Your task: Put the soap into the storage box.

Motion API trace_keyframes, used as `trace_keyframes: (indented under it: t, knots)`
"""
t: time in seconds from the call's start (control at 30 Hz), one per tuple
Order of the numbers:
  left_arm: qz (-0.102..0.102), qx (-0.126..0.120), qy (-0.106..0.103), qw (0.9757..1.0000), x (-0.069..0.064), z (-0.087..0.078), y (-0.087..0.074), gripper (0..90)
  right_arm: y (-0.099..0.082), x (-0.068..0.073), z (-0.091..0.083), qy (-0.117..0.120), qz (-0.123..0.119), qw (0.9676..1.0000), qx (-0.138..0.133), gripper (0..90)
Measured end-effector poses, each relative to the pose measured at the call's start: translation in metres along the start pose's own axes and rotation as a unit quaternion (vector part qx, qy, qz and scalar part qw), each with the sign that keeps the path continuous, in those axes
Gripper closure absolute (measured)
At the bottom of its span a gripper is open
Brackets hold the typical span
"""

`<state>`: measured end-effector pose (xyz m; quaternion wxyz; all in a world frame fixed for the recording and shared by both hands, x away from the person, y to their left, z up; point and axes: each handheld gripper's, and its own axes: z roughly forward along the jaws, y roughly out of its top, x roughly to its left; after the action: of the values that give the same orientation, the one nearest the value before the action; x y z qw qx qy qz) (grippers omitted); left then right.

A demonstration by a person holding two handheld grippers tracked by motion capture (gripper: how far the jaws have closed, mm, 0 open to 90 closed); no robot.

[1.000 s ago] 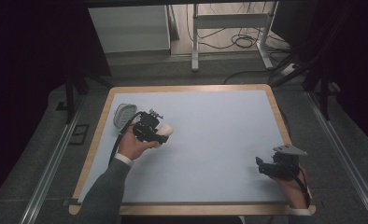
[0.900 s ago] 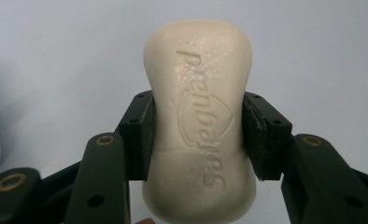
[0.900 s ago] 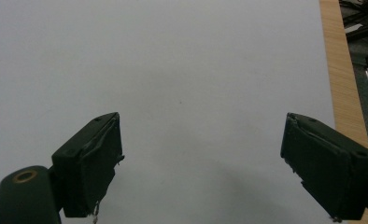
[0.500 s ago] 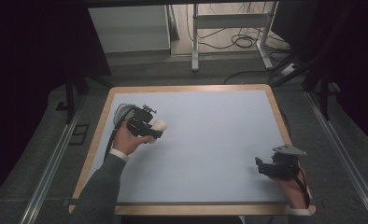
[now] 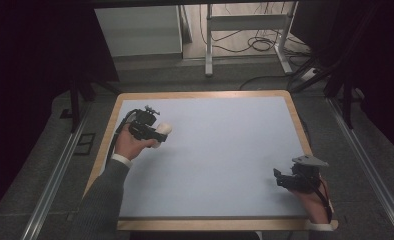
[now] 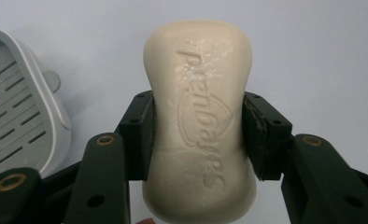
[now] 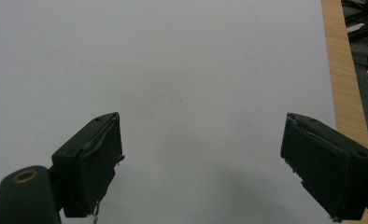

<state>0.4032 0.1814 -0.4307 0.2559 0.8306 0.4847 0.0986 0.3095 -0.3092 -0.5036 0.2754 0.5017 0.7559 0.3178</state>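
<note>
Two views differ: left hand-held gripper (image 6: 198, 140) pinches the soap bar (image 6: 201, 121) mid-frame, grey slotted soap dish (image 6: 18, 107) at left edge; right hand-held gripper (image 7: 201, 163) spread wide over bare tabletop (image 7: 196, 70).

Cream embossed soap bar (image 6: 201, 126) between black gripper pads, beside grey slotted soap dish (image 6: 18, 107).
</note>
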Motion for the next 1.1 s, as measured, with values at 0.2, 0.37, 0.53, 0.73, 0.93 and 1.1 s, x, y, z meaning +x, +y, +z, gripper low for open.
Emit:
trace_keyframes:
  t: [0.2, 0.37, 0.53, 0.73, 0.93, 1.1]
  knots:
    - [-0.007, -0.008, 0.004, 0.9999, 0.010, -0.004, 0.002, 49.6, 0.000, 0.001, 0.001, 0.000, -0.001, 1.0000, 0.002, 12.6]
    - [-0.023, -0.008, 0.010, 0.9997, 0.019, -0.003, 0.003, 49.6, 0.000, 0.000, 0.001, -0.001, -0.001, 1.0000, 0.002, 12.6]
    - [-0.037, -0.007, 0.009, 0.9993, 0.027, -0.001, 0.004, 49.5, 0.000, 0.000, 0.001, -0.003, 0.000, 1.0000, 0.000, 12.6]
    - [-0.047, -0.009, 0.015, 0.9988, 0.036, 0.002, 0.006, 49.6, 0.000, -0.001, 0.000, -0.003, 0.001, 1.0000, 0.000, 12.6]
    - [-0.064, -0.005, 0.022, 0.9977, 0.048, 0.007, 0.006, 49.5, -0.001, -0.001, 0.001, -0.004, 0.001, 1.0000, 0.002, 12.7]
    - [-0.076, 0.001, 0.024, 0.9968, 0.059, 0.009, 0.006, 49.5, -0.001, -0.002, 0.001, -0.005, 0.001, 1.0000, 0.002, 12.6]
